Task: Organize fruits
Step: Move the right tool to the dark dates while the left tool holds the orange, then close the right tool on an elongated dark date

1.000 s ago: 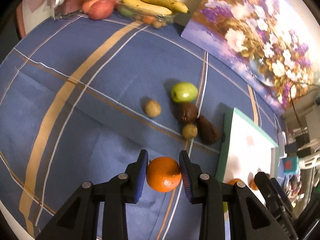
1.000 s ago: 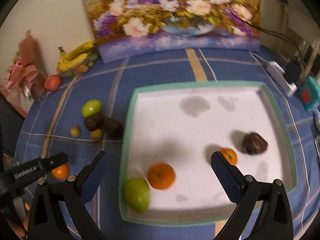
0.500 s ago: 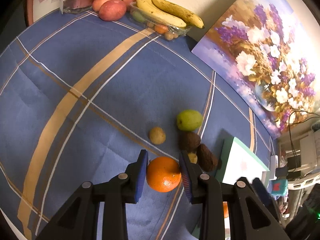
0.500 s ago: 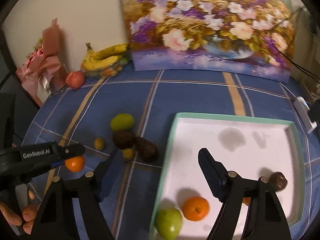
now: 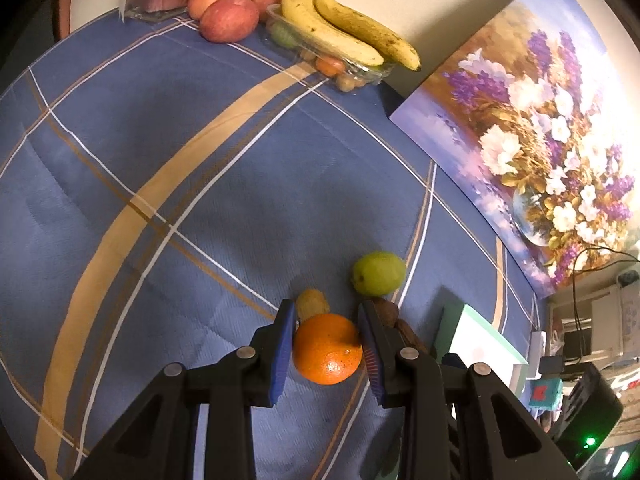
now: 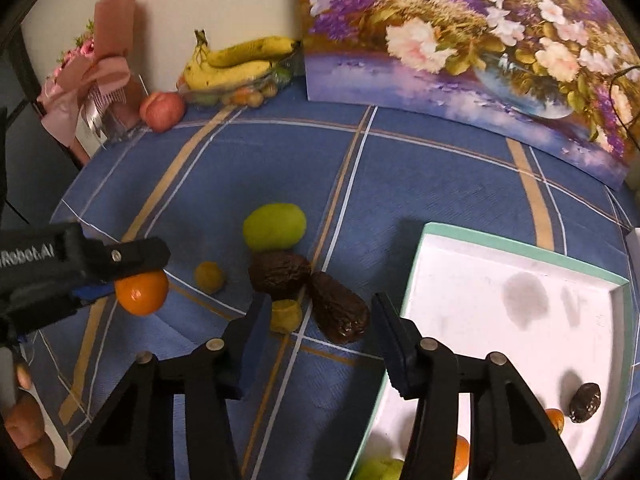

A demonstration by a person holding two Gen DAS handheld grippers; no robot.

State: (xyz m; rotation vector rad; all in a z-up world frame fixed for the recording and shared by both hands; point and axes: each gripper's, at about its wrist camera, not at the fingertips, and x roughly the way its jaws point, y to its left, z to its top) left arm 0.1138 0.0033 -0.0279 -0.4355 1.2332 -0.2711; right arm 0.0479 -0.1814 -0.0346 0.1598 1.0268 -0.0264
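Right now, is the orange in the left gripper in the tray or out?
Out. The orange is clamped between the left gripper's pads above the blue cloth, beside the tray.

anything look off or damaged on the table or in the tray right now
Nothing spilled or broken. The oddest thing is a greyish smudge on the white floor of the tray; whether it is a stain or a shadow I cannot tell. The two dark fruits on the blue cloth look wrinkled and shrivelled beside the smooth green fruit.

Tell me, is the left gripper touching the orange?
Touching. The left wrist view shows both blue pads of the left gripper pressed against the orange.
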